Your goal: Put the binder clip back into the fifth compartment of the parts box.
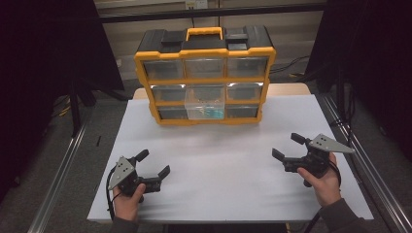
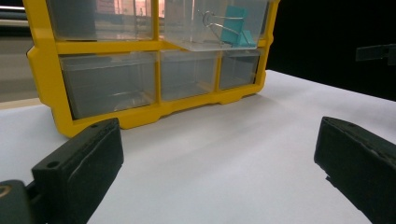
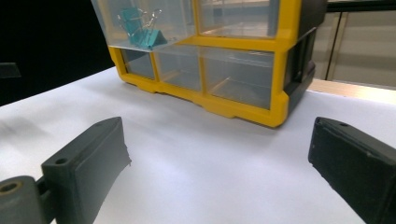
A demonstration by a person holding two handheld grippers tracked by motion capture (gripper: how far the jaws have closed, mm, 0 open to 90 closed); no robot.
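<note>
**Both grippers waiting wide of an open drawer**

On the left, the left gripper (image 1: 154, 163) is resting low over the white table (image 1: 218, 160), near the front edge, its two black jaws standing well apart with nothing between them. The person's hand is wrapping its handle from below.

Moving to the middle, the yellow organizer (image 1: 205, 75) is standing upright at the far side of the table, its clear drawers facing the person. The middle drawer (image 1: 205, 108) of its centre row is sticking out toward the grippers, and a teal binder clip (image 2: 236, 29) with wire handles is lying inside it, toward the drawer's front. The other drawers are sitting flush, and the ones seen clearly are looking empty.

On the right, the right gripper (image 1: 288, 147) is hovering just above the table, well apart from the organizer, and its jaws are likewise spread open and holding nothing.

Judging from here, the risk is sitting with that drawer. If a gripper is reaching in for the clip, a jaw could be catching the clear front wall and pulling the drawer right out, or tipping the light cabinet. If it is pushing the drawer shut, an off-centre push could be jamming it askew or sliding the whole organizer backward, since nothing is bracing it. The clip's thin wire handles could also be slipping from a pinch.
</note>
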